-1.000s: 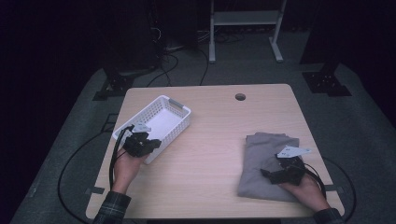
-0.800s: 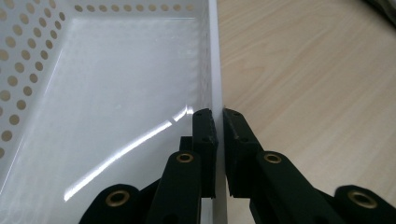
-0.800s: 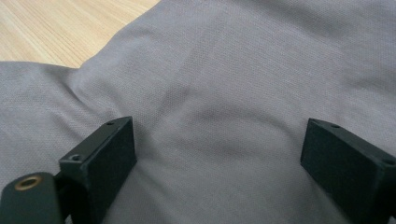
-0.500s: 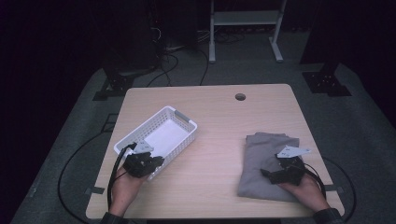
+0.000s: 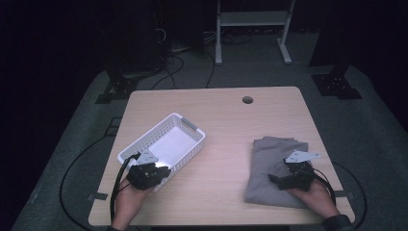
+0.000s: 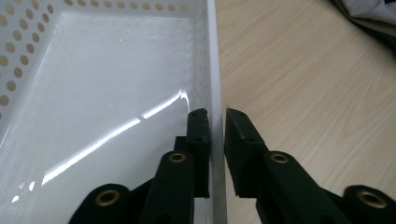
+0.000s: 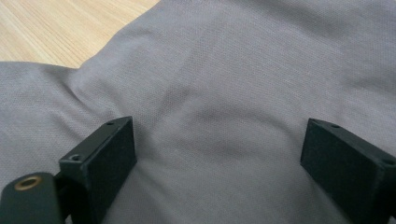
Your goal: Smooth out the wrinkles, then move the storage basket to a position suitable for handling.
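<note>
Basket wall between left jaws, right gripper spread over grey cloth

Left gripper (image 5: 161, 172) straddles the near wall of the white perforated plastic basket (image 5: 179, 126), glossy solid floor, at the table's (image 5: 226, 115) left; jaws have just been easing apart, narrow gaps beside the wall, so released. Right gripper (image 5: 278, 179), jaws wide and unclenched, rests over the folded grey knit garment (image 5: 272, 149) at the table's right.

The basket (image 5: 163, 147) sits on the table (image 5: 216, 110) near its left edge, set at a slant, one corner close to the near-left corner. The cloth (image 5: 269, 159) lies folded by the near-right corner, well apart from the basket. A hole (image 5: 247, 100) lies near the far edge, right of the middle. Bare tabletop lies between basket and cloth.
</note>
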